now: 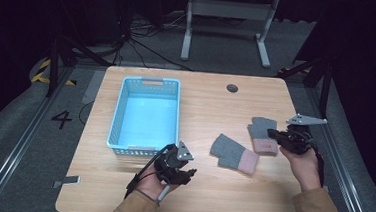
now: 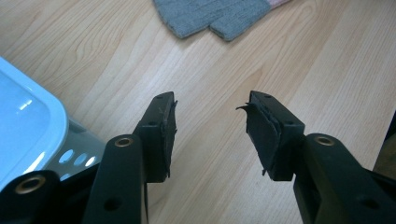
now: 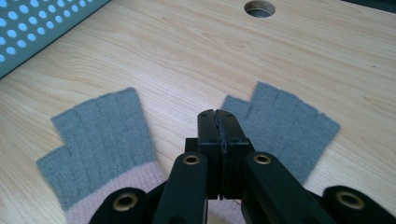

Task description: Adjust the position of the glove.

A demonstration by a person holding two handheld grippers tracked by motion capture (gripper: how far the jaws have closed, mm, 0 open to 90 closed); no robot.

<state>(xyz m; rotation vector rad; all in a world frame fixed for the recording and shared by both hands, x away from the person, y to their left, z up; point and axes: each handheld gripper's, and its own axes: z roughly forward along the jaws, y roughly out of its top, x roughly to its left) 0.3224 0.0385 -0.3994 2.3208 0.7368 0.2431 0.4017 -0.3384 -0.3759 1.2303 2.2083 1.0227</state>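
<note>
On the desk [image 1: 211, 107], both grey fingerless gloves lying flat: near glove [image 1: 234, 153], far glove [image 1: 262, 135] under right gripper [image 1: 276, 135], jaws pressed together, apparently empty. Left gripper [image 2: 210, 128] half-wide, empty. Blue basket [image 1: 145, 113] bare; probably nothing stowed yet.

A pale wooden worktop [image 1: 194, 196] stands on grey carpet [image 1: 13, 139] in a dark room. Behind it are a white table frame [image 1: 227, 18], loose cables [image 1: 140, 37] and yellow-black floor tape [image 1: 42, 73].
</note>
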